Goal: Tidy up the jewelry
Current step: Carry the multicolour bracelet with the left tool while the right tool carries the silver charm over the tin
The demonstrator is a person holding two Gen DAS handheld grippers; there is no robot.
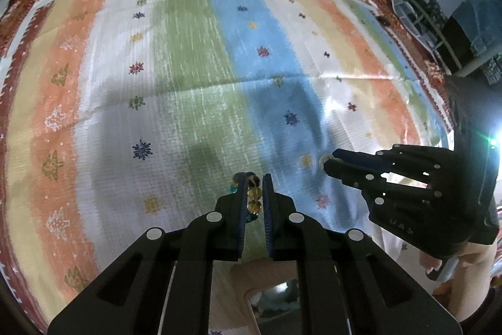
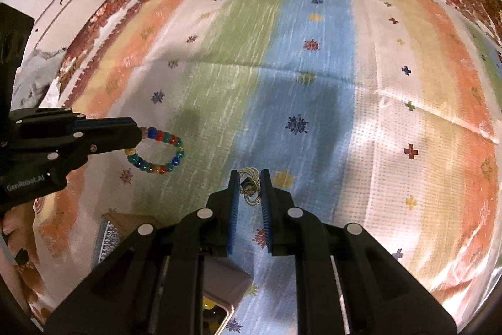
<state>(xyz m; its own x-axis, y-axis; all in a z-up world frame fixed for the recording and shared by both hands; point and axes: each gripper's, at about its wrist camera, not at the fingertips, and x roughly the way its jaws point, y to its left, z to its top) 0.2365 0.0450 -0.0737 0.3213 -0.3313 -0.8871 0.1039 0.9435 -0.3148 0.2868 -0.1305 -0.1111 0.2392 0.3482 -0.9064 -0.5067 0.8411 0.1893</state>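
Left gripper (image 1: 254,193): fingers narrow, clamped on the beaded bracelet (image 2: 157,151), which hangs as a multicoloured loop from the tips, above the green stripe of the cloth.
Right gripper (image 2: 248,187): fingers narrow, pinching a small wire ornament (image 2: 249,186) of pale metal loops between the blue pads.
Striped cloth (image 2: 313,83): spread flat beneath both grippers.
Wooden box (image 2: 216,300): partly visible at the near edge, below the right gripper.

Glossy plastic bead bracelet (image 2: 157,154); thin metal chain (image 2: 249,186); shiny woven striped tablecloth (image 1: 188,68); matt black tools.
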